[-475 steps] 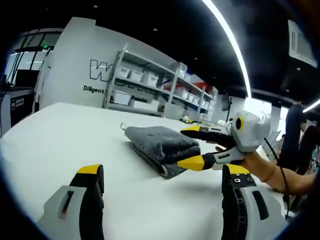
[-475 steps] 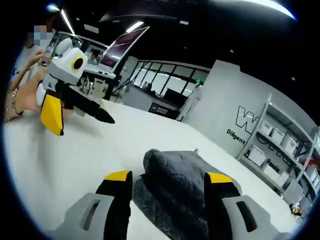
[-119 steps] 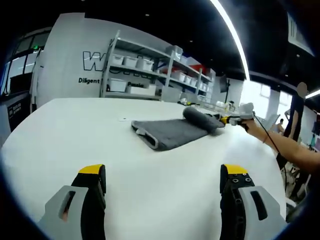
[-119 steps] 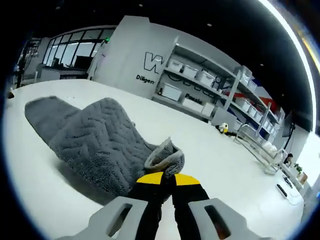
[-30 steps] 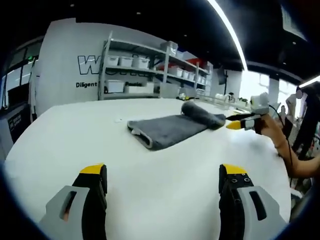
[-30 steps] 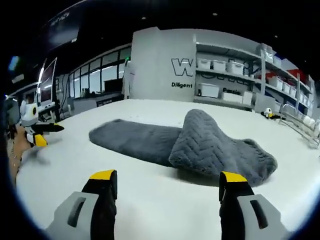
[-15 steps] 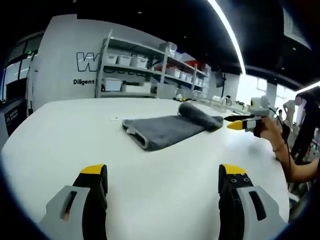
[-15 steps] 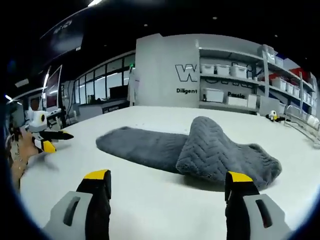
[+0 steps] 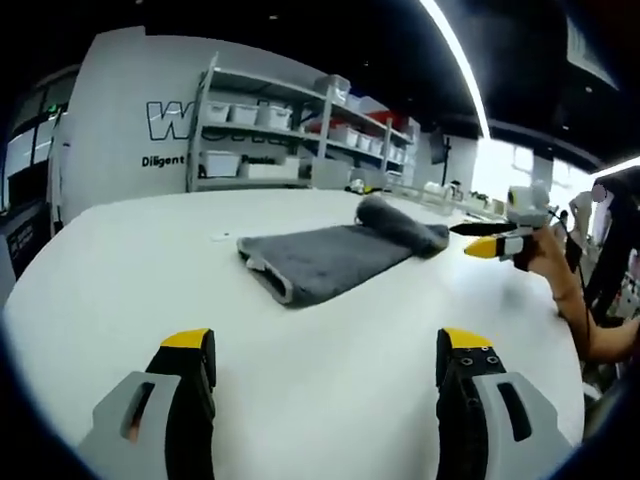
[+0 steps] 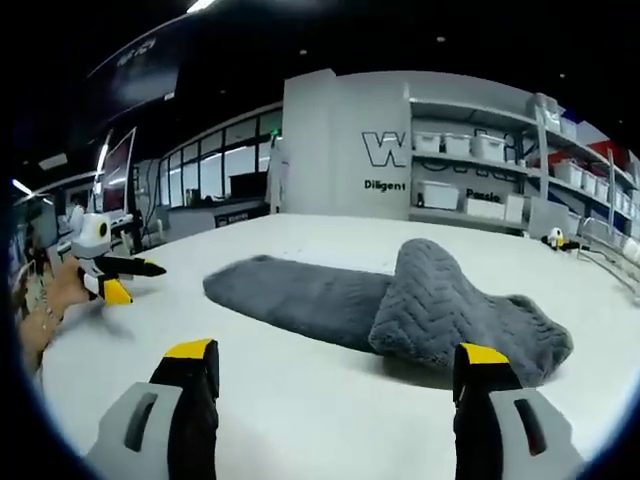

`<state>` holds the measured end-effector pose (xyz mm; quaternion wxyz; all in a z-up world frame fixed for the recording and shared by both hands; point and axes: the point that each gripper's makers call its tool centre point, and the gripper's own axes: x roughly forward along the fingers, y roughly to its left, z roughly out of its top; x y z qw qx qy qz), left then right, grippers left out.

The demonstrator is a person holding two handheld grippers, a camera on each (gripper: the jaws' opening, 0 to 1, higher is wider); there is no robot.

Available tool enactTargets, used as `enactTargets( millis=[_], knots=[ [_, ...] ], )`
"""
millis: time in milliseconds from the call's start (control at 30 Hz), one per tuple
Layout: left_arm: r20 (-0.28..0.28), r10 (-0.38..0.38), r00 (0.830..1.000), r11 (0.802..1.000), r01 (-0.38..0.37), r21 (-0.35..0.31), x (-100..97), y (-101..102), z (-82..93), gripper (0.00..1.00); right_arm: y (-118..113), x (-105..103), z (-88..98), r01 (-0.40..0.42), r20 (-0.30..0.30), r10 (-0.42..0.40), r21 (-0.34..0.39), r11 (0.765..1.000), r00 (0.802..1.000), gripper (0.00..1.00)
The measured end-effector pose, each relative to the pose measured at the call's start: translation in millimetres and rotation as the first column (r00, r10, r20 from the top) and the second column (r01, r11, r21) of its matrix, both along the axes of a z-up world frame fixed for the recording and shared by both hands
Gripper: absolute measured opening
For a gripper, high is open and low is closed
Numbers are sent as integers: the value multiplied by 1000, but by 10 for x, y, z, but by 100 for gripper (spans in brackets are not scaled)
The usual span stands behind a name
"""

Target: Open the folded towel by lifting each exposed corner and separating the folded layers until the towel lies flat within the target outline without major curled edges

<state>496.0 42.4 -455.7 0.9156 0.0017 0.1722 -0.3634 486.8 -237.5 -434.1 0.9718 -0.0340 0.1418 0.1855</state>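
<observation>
The unfolding is judged partly done: the grey, herringbone-textured towel (image 10: pixel 400 300) lies well ahead of the spread, empty fingers (image 10: pixel 190 385) of the right gripper (image 10: pixel 335 385), one end seemingly doubled over. The left gripper (image 9: pixel 325 365) is likewise held apart, empty. That plush fold must next be gripped and drawn flat on the white table (image 9: pixel 330 330).

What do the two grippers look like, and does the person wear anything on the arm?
Each gripper has grey jaws with black inner faces and yellow tips. Seen from the other side, the left gripper and right gripper show a white body, black and yellow jaws, and a yellow-ringed round part. A thin black cable runs along the person's bare arm; a bracelet circles the other wrist.
</observation>
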Motion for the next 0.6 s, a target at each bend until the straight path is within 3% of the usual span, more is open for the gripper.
enactTargets(
  millis=[267, 400, 600],
  knots=[
    [-20, -7, 1000, 997, 9, 75, 162, -147, -58, 84, 49, -86, -12, -17, 8, 17, -13, 1000, 1000, 99],
    [-24, 36, 999, 999, -35, 38, 273, -163, -43, 79, 81, -115, 58, -18, 46, 18, 0, 1000, 999, 99],
    [1, 35, 999, 999, -35, 21, 314, -326, -44, 72, 95, -116, 56, -26, 45, 25, 9, 1000, 999, 99]
  ],
)
